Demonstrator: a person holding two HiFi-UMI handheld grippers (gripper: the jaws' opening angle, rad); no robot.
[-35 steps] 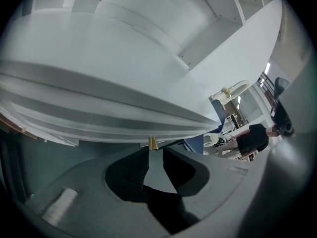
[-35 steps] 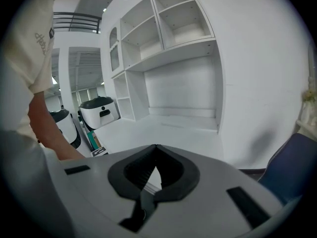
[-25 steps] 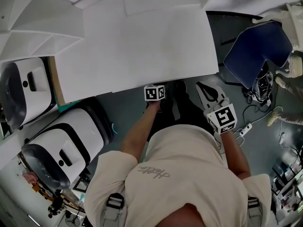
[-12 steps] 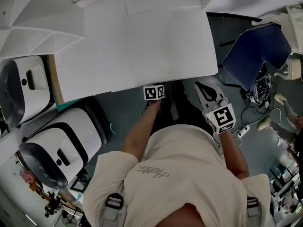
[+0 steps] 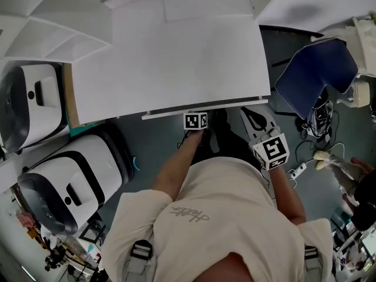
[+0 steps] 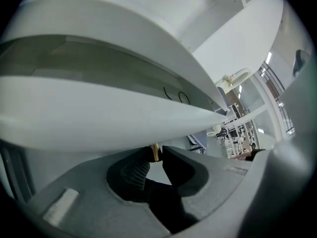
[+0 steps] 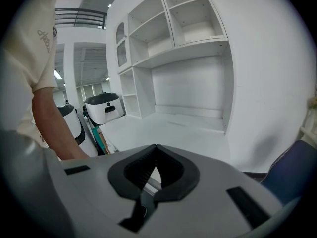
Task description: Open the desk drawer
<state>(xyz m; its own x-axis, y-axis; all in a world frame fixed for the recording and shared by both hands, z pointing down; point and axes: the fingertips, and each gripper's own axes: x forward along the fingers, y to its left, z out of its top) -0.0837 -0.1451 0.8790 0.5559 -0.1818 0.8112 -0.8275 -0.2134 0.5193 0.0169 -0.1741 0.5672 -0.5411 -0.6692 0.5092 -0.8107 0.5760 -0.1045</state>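
Nearest is the person's beige shirt [image 5: 217, 216], with both bare forearms reaching forward from it. The left gripper [image 6: 155, 156] is closed tight on a small brass knob [image 6: 155, 151], which sits pinched between the two dark pads; its marker cube [image 5: 195, 121] lies just at the desk's front edge. The right gripper [image 7: 156, 150] hangs in the air to the right of the left one, apart from the desk front; its jaws are closed with the tips meeting and nothing between them.

The knob belongs to the drawer [image 6: 99, 118], which sits under the front edge of the desk [image 5: 176, 57]. In the left gripper view its white front runs as a broad band across the picture, with a shadowed grey gap between it and the desk top above. In the head view a thin pale strip of the drawer shows just proud of the desk's edge, so it stands a little way out.

The desk top is plain white. On the dark floor [image 5: 158, 140] to the left stand two white machines with black trim, one near [image 5: 76, 169] and one further back [image 5: 29, 104]. To the right is a blue chair [image 5: 314, 75], with cables [image 5: 305, 157] near its foot. Beyond the desk, white shelves [image 7: 183, 19] rise against the wall.
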